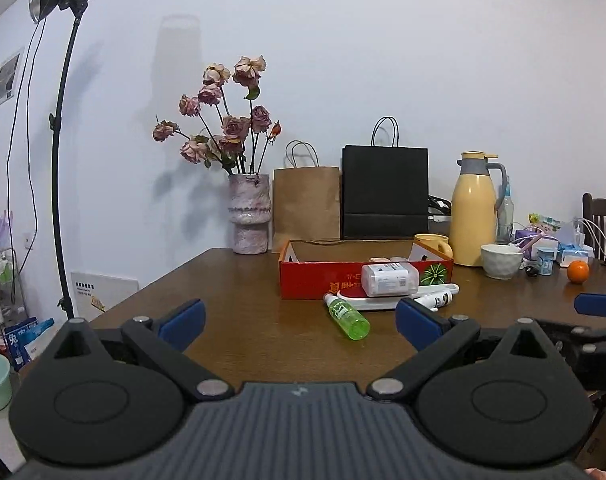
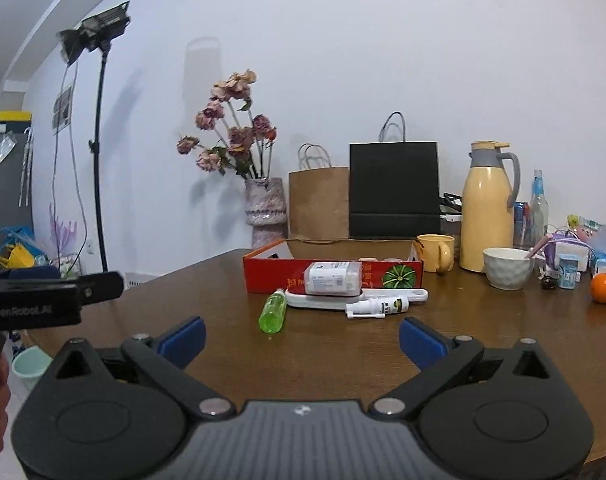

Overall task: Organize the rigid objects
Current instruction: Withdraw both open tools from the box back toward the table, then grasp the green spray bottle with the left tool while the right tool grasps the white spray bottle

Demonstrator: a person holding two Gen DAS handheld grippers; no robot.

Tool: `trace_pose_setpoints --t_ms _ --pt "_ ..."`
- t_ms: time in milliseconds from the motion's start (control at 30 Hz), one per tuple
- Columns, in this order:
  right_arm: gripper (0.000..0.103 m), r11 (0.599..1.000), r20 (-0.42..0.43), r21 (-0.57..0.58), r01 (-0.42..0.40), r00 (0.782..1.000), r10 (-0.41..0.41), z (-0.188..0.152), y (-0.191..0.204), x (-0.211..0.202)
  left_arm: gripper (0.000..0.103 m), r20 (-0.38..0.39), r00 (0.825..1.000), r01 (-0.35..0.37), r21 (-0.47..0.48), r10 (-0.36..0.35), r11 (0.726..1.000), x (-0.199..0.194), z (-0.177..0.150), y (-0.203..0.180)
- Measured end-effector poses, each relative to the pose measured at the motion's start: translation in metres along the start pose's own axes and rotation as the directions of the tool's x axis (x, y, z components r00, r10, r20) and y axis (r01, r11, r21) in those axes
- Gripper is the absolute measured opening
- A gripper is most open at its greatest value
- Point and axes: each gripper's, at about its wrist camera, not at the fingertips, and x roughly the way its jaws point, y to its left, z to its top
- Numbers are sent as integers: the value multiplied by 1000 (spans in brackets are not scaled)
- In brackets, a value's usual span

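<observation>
Here the brown wooden surface (image 2: 207, 292) fills the lower half of both views, backed by a pale wall. Along its far edge stand a black paper bag (image 2: 394, 190) and, just to its left, a brown paper bag (image 2: 318, 202), then a mottled pink vase (image 2: 265, 210) of dried roses. A yellow thermos jug (image 2: 487, 210) stands to the right of the black bag, with a yellow mug (image 2: 435, 252) in front of it and a white bowl (image 2: 507, 267) further right. An orange (image 2: 603, 288) sits near the right edge, well apart from the rest.

In front of the bags lies an open red cardboard box (image 2: 275, 276) with a melon printed on its front wall; a few small items show inside it, too hidden to name. Just before the box, a white rectangular container (image 2: 334, 278) rests on a flat white tray (image 2: 315, 302). A small white spray bottle (image 2: 377, 307) lies on its side touching the tray's near edge, and a green bottle (image 2: 274, 312) lies on its side at the tray's left end.

The left gripper (image 1: 301, 320) hovers over the near part of the surface, jaws spread wide and holding nothing. The right gripper (image 2: 302, 340) hangs beside it, jaws likewise released, blue pads (image 2: 183, 340) well short of the bottles.
</observation>
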Motion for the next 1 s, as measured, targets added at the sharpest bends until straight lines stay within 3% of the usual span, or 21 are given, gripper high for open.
trace_pose_setpoints --t_ms 533,1000 --pt "103 999 -41 46 30 999 -28 -2 -11 21 103 -42 999 12 14 -11 1000 22 -8 -2" --pt "103 992 -119 91 85 990 -74 3 -43 72 103 -115 993 0 17 2 1000 71 -10 -5"
